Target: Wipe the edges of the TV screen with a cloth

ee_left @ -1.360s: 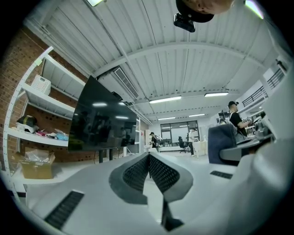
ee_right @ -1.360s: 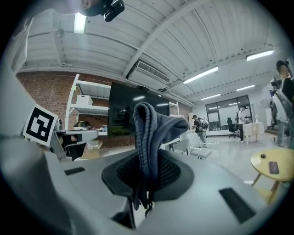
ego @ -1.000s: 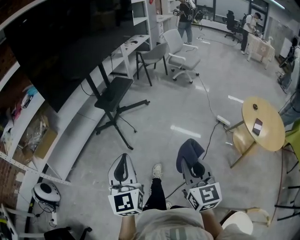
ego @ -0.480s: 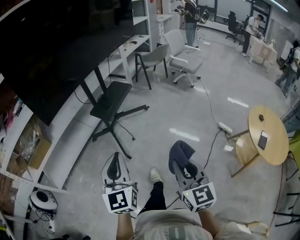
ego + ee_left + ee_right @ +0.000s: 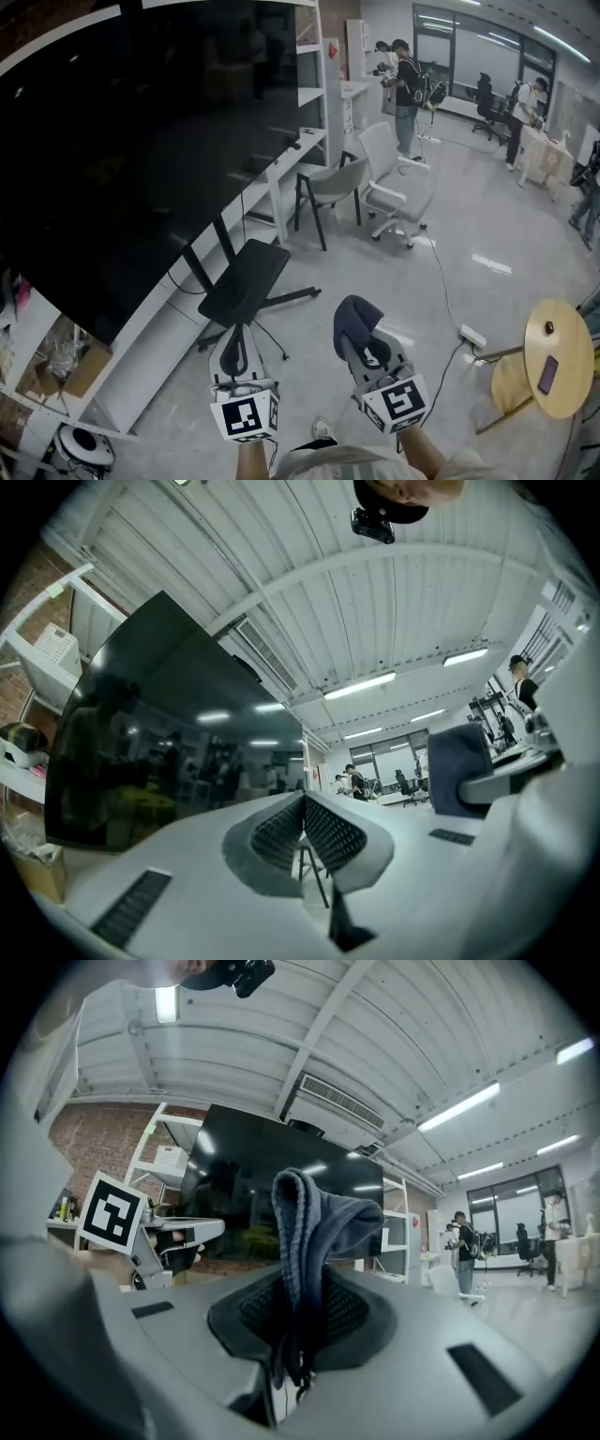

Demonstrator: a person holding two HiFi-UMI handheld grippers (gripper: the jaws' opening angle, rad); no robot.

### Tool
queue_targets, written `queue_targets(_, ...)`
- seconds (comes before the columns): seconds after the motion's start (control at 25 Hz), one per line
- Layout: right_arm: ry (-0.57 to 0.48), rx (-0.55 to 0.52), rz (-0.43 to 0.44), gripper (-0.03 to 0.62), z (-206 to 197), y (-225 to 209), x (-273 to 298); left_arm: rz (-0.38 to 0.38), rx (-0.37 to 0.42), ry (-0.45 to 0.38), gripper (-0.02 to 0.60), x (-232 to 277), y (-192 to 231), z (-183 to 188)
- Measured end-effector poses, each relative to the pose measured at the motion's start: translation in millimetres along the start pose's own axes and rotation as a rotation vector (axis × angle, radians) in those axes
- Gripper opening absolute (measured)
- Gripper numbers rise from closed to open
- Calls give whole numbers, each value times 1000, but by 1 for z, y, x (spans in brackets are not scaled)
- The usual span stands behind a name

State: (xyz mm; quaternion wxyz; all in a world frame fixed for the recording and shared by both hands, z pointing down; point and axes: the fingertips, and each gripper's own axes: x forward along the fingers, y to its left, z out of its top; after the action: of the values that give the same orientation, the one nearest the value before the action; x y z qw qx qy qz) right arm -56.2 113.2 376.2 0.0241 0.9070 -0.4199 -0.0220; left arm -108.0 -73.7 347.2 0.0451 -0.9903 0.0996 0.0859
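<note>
The large black TV screen on a wheeled stand fills the head view's upper left; it also shows as the TV screen and the TV screen in the gripper views. My right gripper is shut on a dark blue-grey cloth, which sticks up between the jaws as the cloth. My left gripper is shut with nothing in it, its jaws touching at the tips. Both grippers hang low, well short of the screen.
White shelving with boxes runs below and behind the TV. A grey chair and a white office chair stand beyond the stand. A round wooden table is at the right. People stand at the far end.
The view has tilted up and come nearer the TV, which now fills more of the picture. Both grippers stay low in front of me, the right one still holding the cloth.
</note>
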Motion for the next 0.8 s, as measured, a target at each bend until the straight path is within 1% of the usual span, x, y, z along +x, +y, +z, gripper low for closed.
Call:
queue_targets(0.08,-22,-16,32,64,7,-4,33,22,-1,-12,14,19,11,2)
queue_targets(0.2,-45,-35,93,64,15,0,71,54,-1,-7,14,37,27,2)
queue_targets(0.36,-39,-35,190,64,10,11,108,109,19,11,14,47,43,-4)
queue_targets(0.48,-35,-30,295,64,9,26,136,197,21,28,14,46,59,-2)
queue_targets(0.6,-64,-14,403,64,16,43,164,289,31,39,14,46,78,-2)
queue_targets(0.8,-114,-47,599,64,27,87,198,437,48,44,14,35,105,0)
